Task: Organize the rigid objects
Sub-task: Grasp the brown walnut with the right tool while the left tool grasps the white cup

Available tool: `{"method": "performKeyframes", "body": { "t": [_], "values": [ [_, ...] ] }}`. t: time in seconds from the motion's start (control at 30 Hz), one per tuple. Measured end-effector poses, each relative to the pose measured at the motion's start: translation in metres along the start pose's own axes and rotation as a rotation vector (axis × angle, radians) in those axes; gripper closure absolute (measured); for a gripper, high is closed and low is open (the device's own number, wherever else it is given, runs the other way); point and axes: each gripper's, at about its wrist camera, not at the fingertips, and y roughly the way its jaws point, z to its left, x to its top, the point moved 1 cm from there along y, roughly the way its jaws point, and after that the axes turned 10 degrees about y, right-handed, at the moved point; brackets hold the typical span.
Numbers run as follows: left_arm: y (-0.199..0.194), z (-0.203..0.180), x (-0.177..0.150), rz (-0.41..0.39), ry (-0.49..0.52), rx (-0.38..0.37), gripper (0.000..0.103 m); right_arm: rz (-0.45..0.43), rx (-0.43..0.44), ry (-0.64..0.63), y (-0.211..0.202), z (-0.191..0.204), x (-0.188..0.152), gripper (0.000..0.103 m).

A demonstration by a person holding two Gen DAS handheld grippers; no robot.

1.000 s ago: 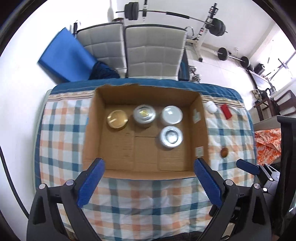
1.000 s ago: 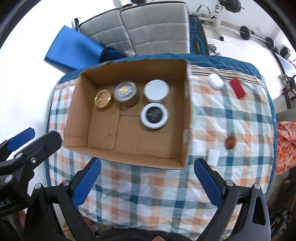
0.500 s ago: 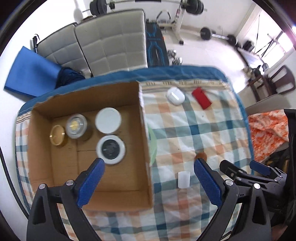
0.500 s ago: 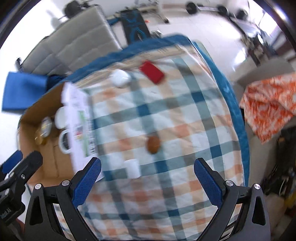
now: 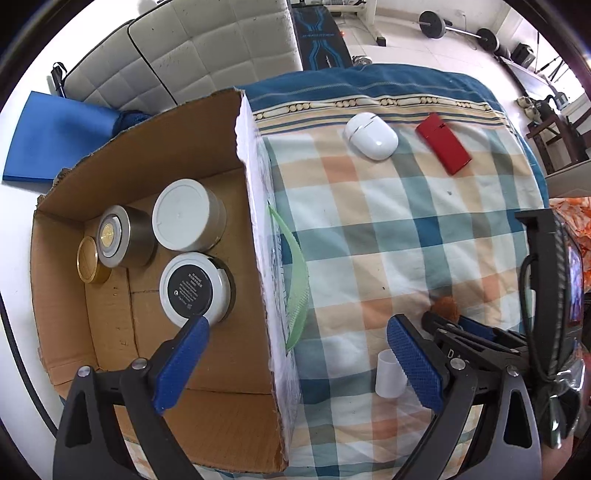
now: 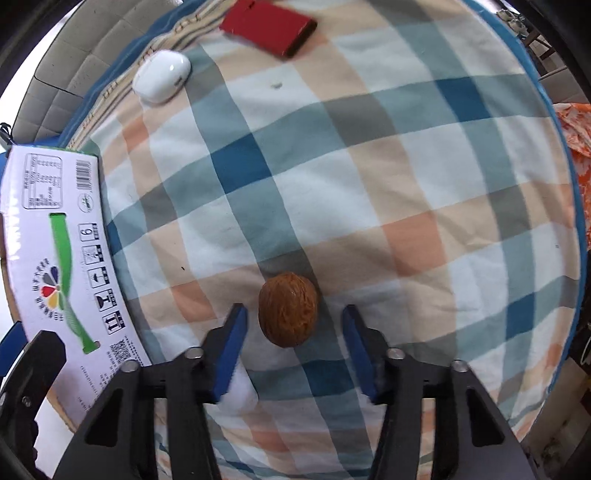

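Note:
A brown walnut-like nut [image 6: 288, 314] lies on the checked cloth between the fingers of my open right gripper [image 6: 293, 325], with a gap on each side. A small white cup [image 5: 389, 373] lies by its left finger. A white oval case [image 6: 162, 75] and a red flat box [image 6: 269, 27] lie at the far end of the cloth. My left gripper [image 5: 299, 354] is open and empty above the right wall of the cardboard box [image 5: 255, 229], which holds several round tins [image 5: 192, 288]. The right gripper also shows in the left wrist view [image 5: 454, 325].
The box's printed white side [image 6: 62, 258] stands left of the nut. Grey cushioned seats [image 5: 192, 51] and a blue mat [image 5: 55, 136] are beyond the table. Weights lie on the floor at the back. An orange cloth [image 6: 578, 129] is to the right.
Both grippers have moved right, off the box. The right gripper has dropped low to the cloth and now straddles the nut. The left gripper has come closer to the box's right wall.

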Motion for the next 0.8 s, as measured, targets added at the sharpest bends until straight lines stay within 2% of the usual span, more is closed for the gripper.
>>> {"method": "performKeyframes", "body": {
  "t": [0.2,0.4,0.57,0.8],
  "values": [
    [-0.013,-0.007,0.001,-0.015,-0.005,-0.005,0.004,-0.047,-0.028,-0.036,-0.013,-0.013,-0.010,0.069],
    [-0.030,-0.048,0.003,-0.036,0.033,-0.106,0.004,-0.102,-0.053,-0.028,-0.051,-0.066,-0.022,0.069],
    [0.003,-0.092,-0.008,0.037,0.108,-0.128,0.004,-0.120,-0.104,-0.011,-0.060,-0.112,-0.031,0.069],
    [0.056,-0.109,-0.014,0.141,0.128,-0.109,0.004,-0.094,-0.094,0.035,-0.039,-0.139,-0.038,0.069]
  ]
}}
